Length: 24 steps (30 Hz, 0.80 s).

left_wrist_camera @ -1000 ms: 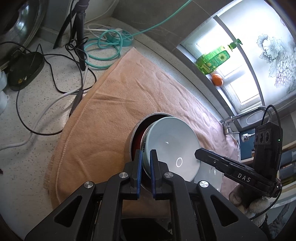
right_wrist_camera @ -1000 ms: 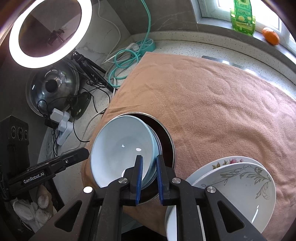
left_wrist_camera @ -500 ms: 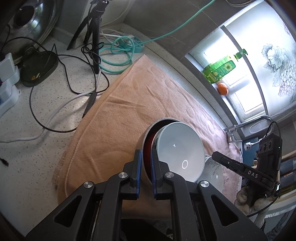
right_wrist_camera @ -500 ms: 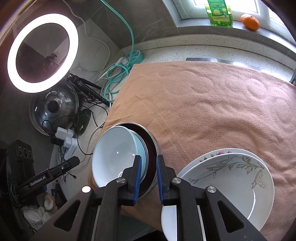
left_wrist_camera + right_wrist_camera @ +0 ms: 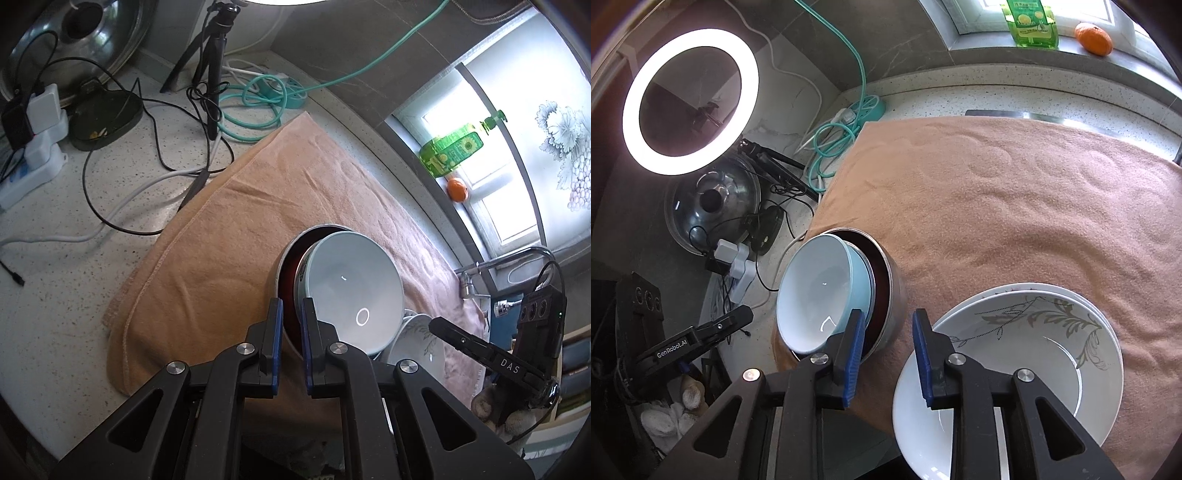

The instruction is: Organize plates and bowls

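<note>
Black gripper (image 5: 888,325) — blue pads, silver screws.

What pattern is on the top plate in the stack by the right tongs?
White top plate with a grey-brown leafy vine sprig curving along its rim; clearest in the right wrist view.

The right gripper (image 5: 886,339) has let go: a second ago its jaws were pinched on the rim of the pale blue bowl (image 5: 827,291), and now they are opening and stand apart, drawn back toward the floral plates (image 5: 1027,354), with only the metal bowl (image 5: 892,291) and the peach towel (image 5: 1015,206) in the gap. In the left wrist view the left gripper (image 5: 290,328) has shifted from the pale blue rim to the metal bowl's rim, jaws pinched on it.
</note>
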Each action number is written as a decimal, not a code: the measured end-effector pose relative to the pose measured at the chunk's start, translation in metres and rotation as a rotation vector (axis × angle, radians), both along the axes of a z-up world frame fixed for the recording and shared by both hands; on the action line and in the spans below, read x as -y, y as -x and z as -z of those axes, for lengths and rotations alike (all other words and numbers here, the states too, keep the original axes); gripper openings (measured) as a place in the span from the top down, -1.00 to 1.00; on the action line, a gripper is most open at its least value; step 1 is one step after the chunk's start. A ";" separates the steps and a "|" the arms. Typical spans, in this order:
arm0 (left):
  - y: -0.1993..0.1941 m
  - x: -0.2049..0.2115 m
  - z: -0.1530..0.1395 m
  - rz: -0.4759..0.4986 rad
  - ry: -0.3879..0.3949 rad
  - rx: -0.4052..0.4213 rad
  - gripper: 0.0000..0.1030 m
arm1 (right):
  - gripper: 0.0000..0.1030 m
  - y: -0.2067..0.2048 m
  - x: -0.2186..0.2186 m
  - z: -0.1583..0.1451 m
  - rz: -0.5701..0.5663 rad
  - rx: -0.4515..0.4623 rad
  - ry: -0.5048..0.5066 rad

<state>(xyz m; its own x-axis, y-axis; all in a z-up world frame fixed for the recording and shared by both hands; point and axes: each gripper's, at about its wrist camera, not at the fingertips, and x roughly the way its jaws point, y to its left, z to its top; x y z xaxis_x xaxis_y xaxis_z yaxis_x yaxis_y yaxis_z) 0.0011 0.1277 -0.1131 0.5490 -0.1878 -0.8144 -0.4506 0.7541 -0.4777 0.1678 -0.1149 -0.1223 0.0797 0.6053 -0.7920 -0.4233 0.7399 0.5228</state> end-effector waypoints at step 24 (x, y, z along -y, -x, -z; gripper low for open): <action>-0.029 -0.020 0.021 0.120 0.051 -0.017 0.84 | 0.52 -0.012 -0.020 0.025 0.076 -0.077 0.002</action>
